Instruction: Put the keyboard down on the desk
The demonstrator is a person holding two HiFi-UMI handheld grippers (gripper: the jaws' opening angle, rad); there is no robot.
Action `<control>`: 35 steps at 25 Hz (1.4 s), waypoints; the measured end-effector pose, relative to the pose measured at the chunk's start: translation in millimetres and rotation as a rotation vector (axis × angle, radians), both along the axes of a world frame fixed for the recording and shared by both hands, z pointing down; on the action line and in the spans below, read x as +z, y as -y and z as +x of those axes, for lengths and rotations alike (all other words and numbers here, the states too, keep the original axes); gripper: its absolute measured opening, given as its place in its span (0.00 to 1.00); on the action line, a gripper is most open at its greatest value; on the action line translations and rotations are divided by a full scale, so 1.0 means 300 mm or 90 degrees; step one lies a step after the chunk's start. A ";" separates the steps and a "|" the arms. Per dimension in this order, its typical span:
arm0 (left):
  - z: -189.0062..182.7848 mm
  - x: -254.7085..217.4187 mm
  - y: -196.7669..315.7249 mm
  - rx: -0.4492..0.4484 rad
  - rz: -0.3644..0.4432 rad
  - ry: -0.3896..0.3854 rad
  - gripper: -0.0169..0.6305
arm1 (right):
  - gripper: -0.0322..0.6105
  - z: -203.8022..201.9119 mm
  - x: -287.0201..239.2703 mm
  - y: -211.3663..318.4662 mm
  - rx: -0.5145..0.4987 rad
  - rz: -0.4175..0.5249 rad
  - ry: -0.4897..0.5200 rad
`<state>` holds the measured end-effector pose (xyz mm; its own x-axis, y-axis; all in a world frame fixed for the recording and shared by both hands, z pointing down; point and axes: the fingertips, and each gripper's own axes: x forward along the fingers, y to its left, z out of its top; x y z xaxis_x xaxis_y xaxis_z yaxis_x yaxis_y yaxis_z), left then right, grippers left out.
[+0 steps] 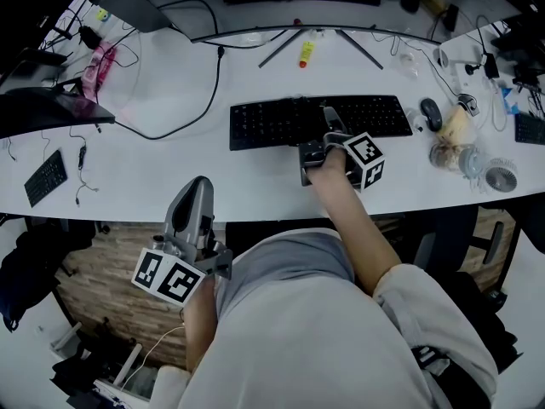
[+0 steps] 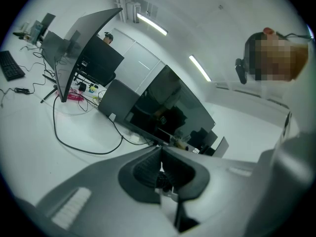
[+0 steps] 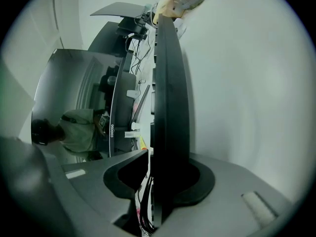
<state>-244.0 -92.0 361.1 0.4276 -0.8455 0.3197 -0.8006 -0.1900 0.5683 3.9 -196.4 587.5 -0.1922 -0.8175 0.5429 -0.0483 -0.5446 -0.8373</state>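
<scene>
Keyboard: black, full-width, lying key-side up on the white desk. Its long side runs parallel to the desk's front edge. It sits about midway between the front and back edges, a little right of the desk's centre.

Right gripper: positioned at the keyboard's front edge, towards its right half, reaching in from the front edge of the desk. The right gripper view shows the keyboard edge-on between the two jaws. One jaw lies against the board. On the other side a visible gap separates the jaw from the board, so the jaws stand spread around the keyboard and do not clamp it.

Left gripper: held off the desk, below and in front of its front edge, close to the person's body. In the left gripper view the pads meet with only a thin slit between them. The jaws are pressed together with nothing between them.

Other items on the desk:
- Black mouse, just beside the keyboard's right end.
- Yellow tube, near the back edge, between the legs of a monitor stand.
- Black cable, looping across the left half.
- Small black keypad, near the left end of the front edge.
- Small fan, at the right end near the front edge.
</scene>
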 end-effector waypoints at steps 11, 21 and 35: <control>0.000 0.006 0.002 0.002 -0.002 -0.006 0.03 | 0.55 -0.003 -0.018 0.002 -0.014 -0.027 -0.019; -0.004 0.005 -0.008 0.000 0.002 -0.014 0.03 | 0.62 -0.018 -0.031 -0.018 0.003 -0.040 0.027; 0.006 0.002 -0.022 0.001 0.009 -0.027 0.03 | 0.62 -0.010 -0.036 -0.089 -0.010 -0.044 0.044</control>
